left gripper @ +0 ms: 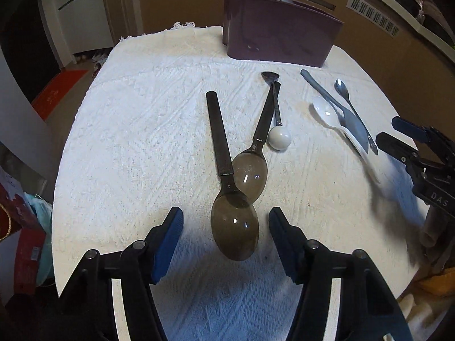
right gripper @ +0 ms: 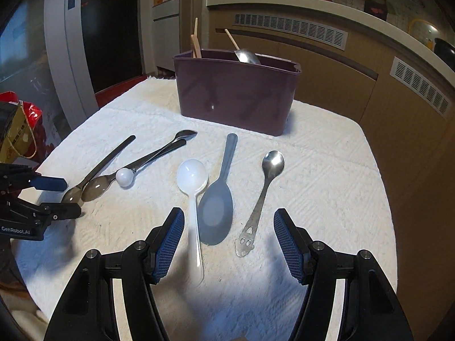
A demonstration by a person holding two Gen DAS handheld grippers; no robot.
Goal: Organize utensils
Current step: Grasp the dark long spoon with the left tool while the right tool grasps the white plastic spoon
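On the tabletop, under a white towel, two smoky spoons lie crossed; the left gripper stands half-spread astride the nearer spoon's bowl, pads clear of it. The right gripper gapes over the white spoon and grey paddle, gripping nothing. The purple caddy sits at twelve o'clock, the steel spoon at one.
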